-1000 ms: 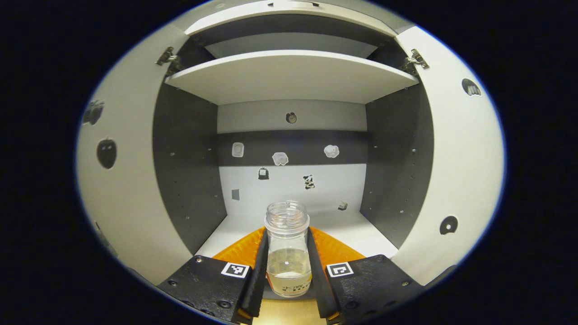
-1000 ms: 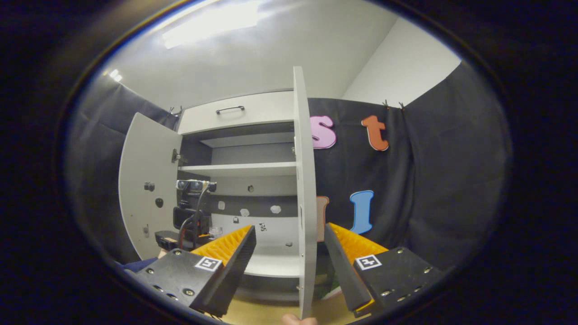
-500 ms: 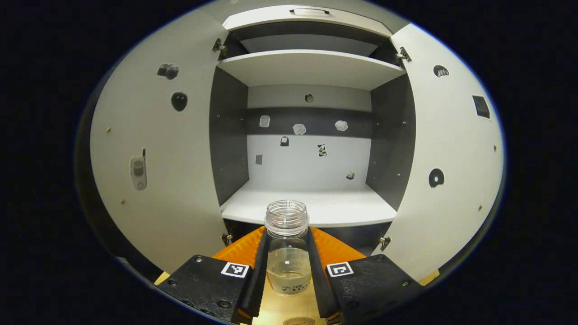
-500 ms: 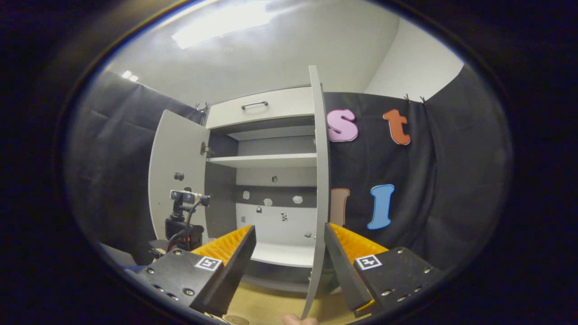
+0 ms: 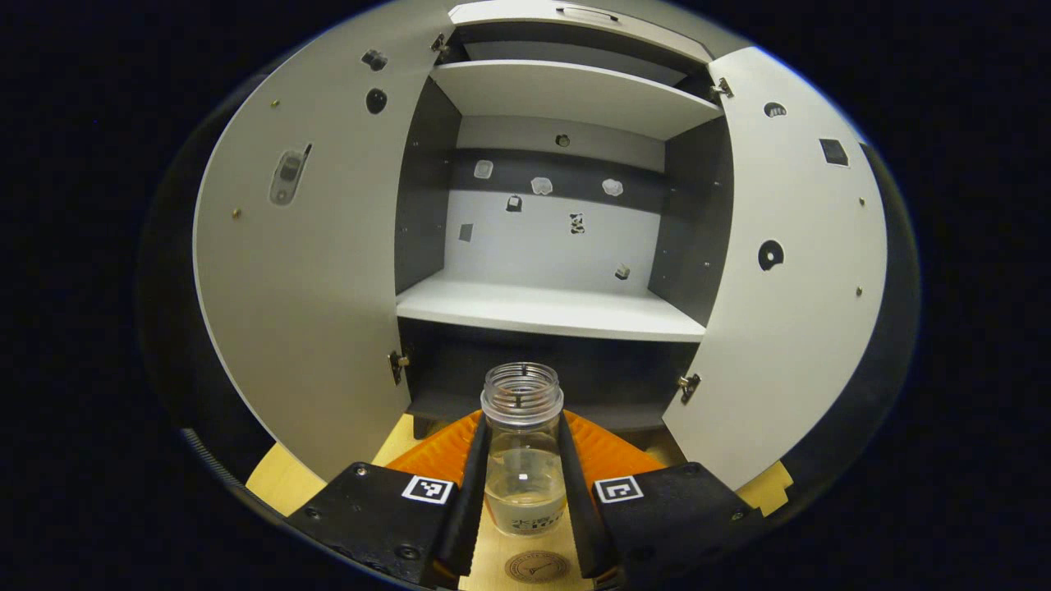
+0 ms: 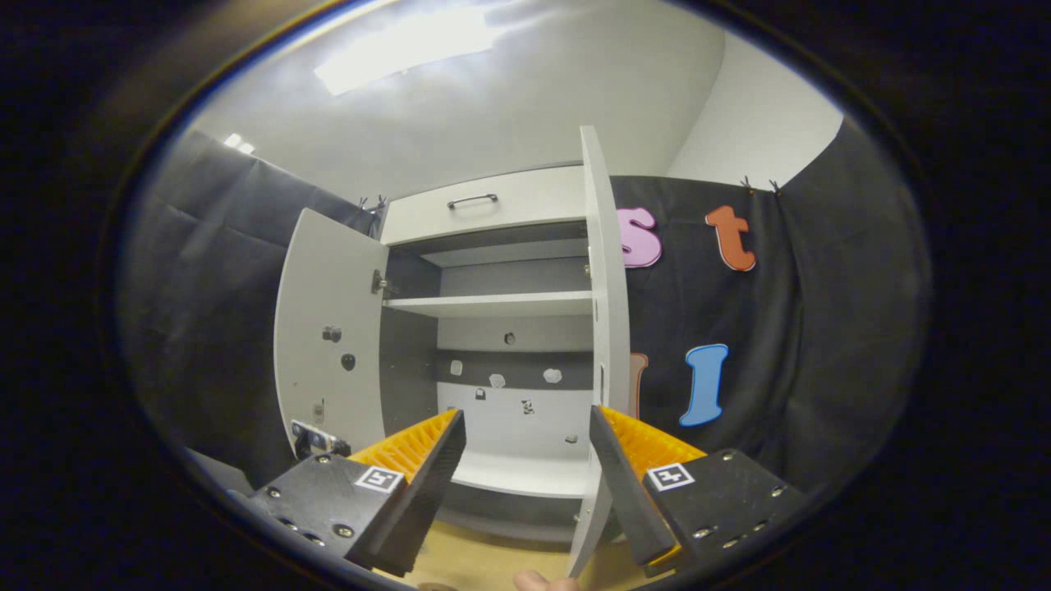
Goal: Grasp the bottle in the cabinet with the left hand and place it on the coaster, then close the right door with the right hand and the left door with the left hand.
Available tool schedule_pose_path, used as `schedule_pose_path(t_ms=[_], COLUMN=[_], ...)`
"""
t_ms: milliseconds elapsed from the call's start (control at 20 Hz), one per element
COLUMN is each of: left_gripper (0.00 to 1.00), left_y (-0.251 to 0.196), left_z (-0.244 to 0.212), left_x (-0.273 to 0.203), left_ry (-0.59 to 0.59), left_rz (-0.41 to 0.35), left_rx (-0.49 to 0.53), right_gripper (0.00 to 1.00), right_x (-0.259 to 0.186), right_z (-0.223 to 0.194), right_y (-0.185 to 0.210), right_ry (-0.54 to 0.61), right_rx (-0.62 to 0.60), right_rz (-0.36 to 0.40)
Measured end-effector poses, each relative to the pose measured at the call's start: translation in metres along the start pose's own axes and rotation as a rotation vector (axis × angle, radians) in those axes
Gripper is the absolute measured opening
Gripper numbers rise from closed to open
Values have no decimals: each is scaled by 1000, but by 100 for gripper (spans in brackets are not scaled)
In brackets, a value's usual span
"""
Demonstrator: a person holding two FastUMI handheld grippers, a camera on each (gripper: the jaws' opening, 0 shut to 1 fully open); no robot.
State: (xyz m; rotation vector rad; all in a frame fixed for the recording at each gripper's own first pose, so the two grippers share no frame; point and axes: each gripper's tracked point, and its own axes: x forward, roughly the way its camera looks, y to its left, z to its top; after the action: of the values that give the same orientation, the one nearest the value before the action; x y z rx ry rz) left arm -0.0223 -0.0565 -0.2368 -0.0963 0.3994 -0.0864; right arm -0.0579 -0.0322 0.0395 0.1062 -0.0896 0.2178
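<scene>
In the left gripper view my left gripper (image 5: pixel 522 460) is shut on a clear, capless bottle (image 5: pixel 523 447) with a little liquid in it. The bottle hangs upright just above a round coaster (image 5: pixel 538 566) on the wooden table, out in front of the cabinet (image 5: pixel 550 308). Both white doors stand open: the left door (image 5: pixel 312 246) and the right door (image 5: pixel 780 271). In the right gripper view my right gripper (image 6: pixel 527 460) is open and holds nothing, with the right door (image 6: pixel 603 345) seen edge-on just beyond its fingers and the left door (image 6: pixel 328 345) swung wide.
The cabinet has an upper shelf (image 5: pixel 566 94) and a drawer with a handle (image 6: pixel 472 199) on top. Small stickers dot its back wall and doors. A fingertip (image 6: pixel 538 582) shows at the bottom edge of the right gripper view. The left gripper's camera mount (image 6: pixel 316 439) peeks low left.
My left gripper has drawn the bottle out of the cabinet and lowered it toward the table, bringing the coaster into sight. The right gripper shifted slightly, staying open by the right door.
</scene>
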Motion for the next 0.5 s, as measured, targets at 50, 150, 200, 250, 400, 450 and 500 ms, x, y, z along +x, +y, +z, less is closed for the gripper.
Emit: schedule_pose_path(t_ms=[50, 150, 200, 250, 400, 450, 500], left_gripper=[49, 49, 49, 49, 49, 49, 49], left_y=[0, 3, 5, 5, -3, -8, -8], left_z=[-14, -40, -53, -69, -106, -119, -128], left_x=[1, 0, 1, 1, -1, -3, -3], left_ry=[17, 37, 55, 78, 137, 160, 171], left_rz=[-20, -48, -57, -69, -129, -154, -164], left_rx=[-7, -21, -26, -32, -72, -94, -108], right_gripper=[92, 92, 92, 92, 92, 92, 92], right_x=[-1, -2, -2, -3, -4, -5, -6], right_z=[1, 4, 4, 5, 5, 5, 5], right_y=[2, 5, 6, 7, 10, 11, 12], right_ry=[-4, -18, -23, -27, -36, -37, -38], right_rx=[4, 6, 5, 4, -2, -5, -7], right_rz=[-1, -3, -4, -5, -9, -11, -12])
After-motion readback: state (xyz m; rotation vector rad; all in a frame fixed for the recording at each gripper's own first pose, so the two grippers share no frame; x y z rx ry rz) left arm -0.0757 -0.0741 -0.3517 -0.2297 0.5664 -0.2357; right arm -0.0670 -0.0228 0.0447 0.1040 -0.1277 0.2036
